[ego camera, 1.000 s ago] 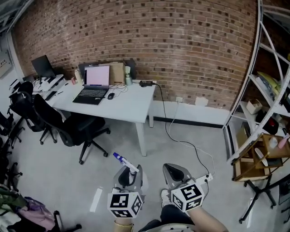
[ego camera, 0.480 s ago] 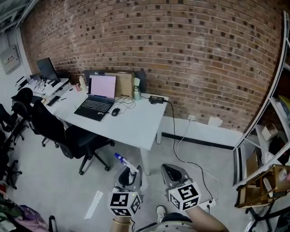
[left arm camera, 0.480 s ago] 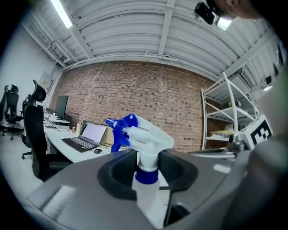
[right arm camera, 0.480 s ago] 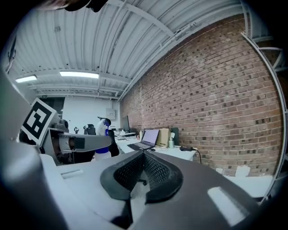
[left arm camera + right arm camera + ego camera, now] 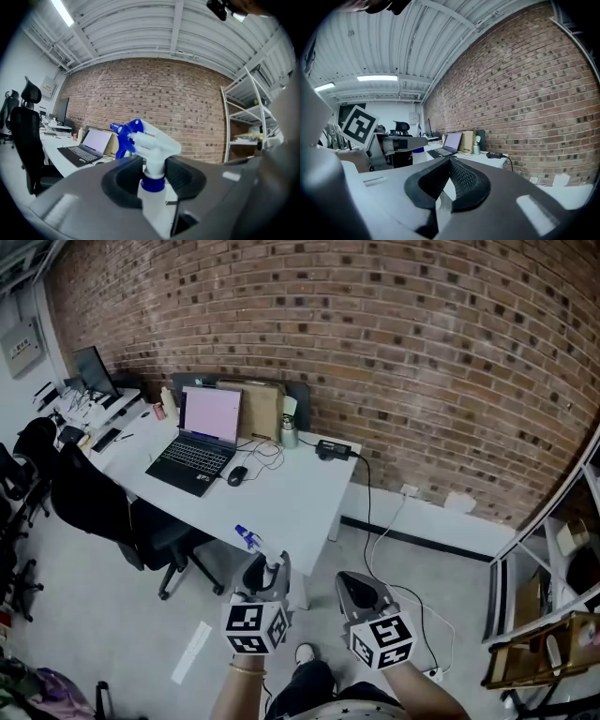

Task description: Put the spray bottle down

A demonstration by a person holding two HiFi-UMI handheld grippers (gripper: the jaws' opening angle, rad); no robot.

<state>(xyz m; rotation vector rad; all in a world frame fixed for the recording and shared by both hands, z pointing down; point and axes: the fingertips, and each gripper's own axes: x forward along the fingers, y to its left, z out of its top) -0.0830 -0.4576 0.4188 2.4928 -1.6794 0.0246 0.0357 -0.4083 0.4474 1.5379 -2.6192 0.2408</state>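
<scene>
Holding spray bottle (image 5: 152,145), left gripper (image 5: 266,570) level

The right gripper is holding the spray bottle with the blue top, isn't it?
No, it is the left gripper that is holding the spray bottle with the blue top; its jaws are closed on the bottle's neck. The left gripper view shows this. The right gripper has its jaws together on nothing.

The spray bottle (image 5: 152,183) was white with a blue trigger and collar; the wall (image 5: 394,343) red-brown brick; the desk (image 5: 291,498) white; the office chair (image 5: 94,507) black.
</scene>
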